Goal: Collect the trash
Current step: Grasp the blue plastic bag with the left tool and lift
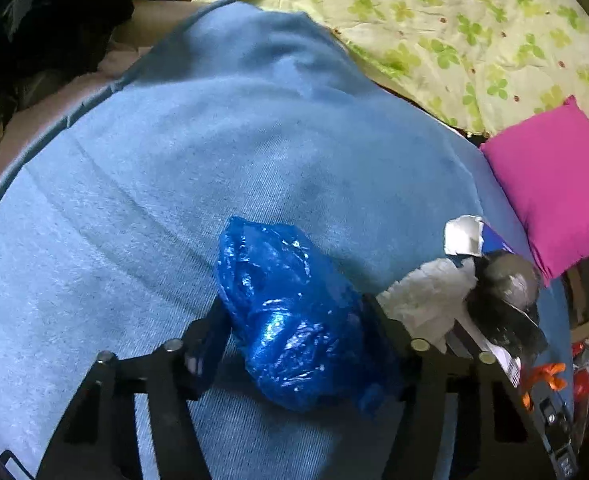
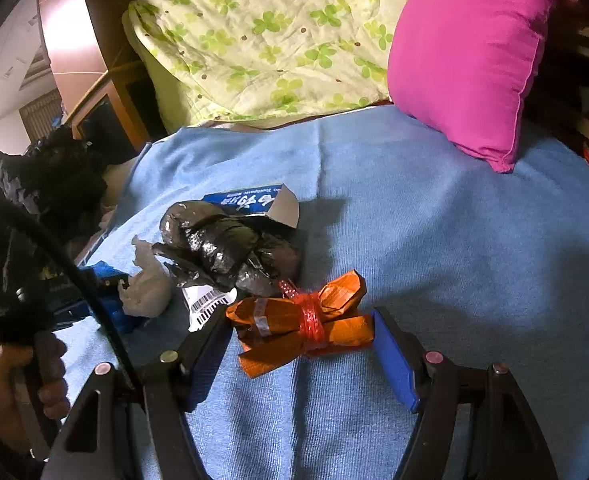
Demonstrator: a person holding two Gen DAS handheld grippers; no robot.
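Here the step in hand looks like the pick-up stage of the clean-up, with both claws at the heap of rubbish on the light blue blanket (image 1: 222, 152).

The left gripper (image 1: 294, 316) has its two dark fingers on either side of a crumpled blue plastic bag (image 1: 290, 316). The jaws stand about halfway in and both fingers meet the bag's sides, so it reads as closed on the bag; how firm the squeeze is cannot be told. Just off the right finger lie a white tissue wad (image 1: 426, 296), a crumpled black wrapper (image 1: 506, 292) and, a little beyond them, a torn blue-and-white carton (image 1: 470, 236).

The right gripper (image 2: 298, 336) is part open around an orange wrapper bundle (image 2: 302, 320) tied round the middle with red string. The left pad appears to touch the bundle's end — the right pad sits just at the other end, and whether it presses cannot be told. So the bundle lies between the jaws on the blanket, not yet clearly gripped. Ahead and to the left of this claw sit the black wrapper, the carton and the tissue wad, with a barcode slip (image 2: 208, 306) just beside the left finger.

Beyond both claws lie a pink pillow (image 2: 470, 60) and a clover-print quilt (image 2: 262, 28).

Next, by this reading, the right jaws need to close onto the bundle across its length, and the left needs a secure hold on the slippery bag before lifting. No bin shows in either view.
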